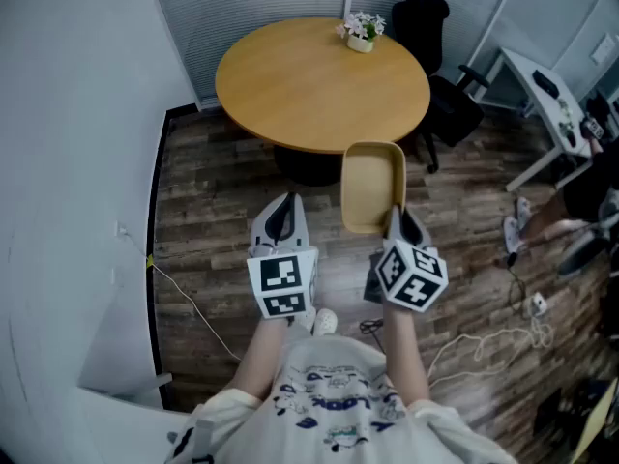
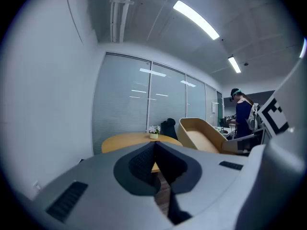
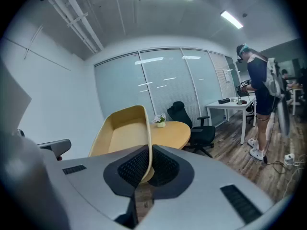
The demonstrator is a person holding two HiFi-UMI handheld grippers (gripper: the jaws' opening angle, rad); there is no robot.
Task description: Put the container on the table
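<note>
A tan, rounded rectangular container (image 1: 371, 187) hangs in the air in front of the round wooden table (image 1: 309, 90), over the floor. My right gripper (image 1: 397, 222) is shut on the container's near right rim; in the right gripper view the rim (image 3: 147, 143) runs between the two pads. My left gripper (image 1: 280, 222) is beside it on the left, shut and empty, its pads pressed together (image 2: 155, 159). The container (image 2: 201, 135) also shows at the right of the left gripper view.
A small potted plant (image 1: 362, 31) stands at the table's far edge. A black office chair (image 1: 445, 95) sits right of the table. A white desk (image 1: 556, 100) and a person (image 3: 259, 87) are at the right. Cables (image 1: 484, 341) lie on the wooden floor.
</note>
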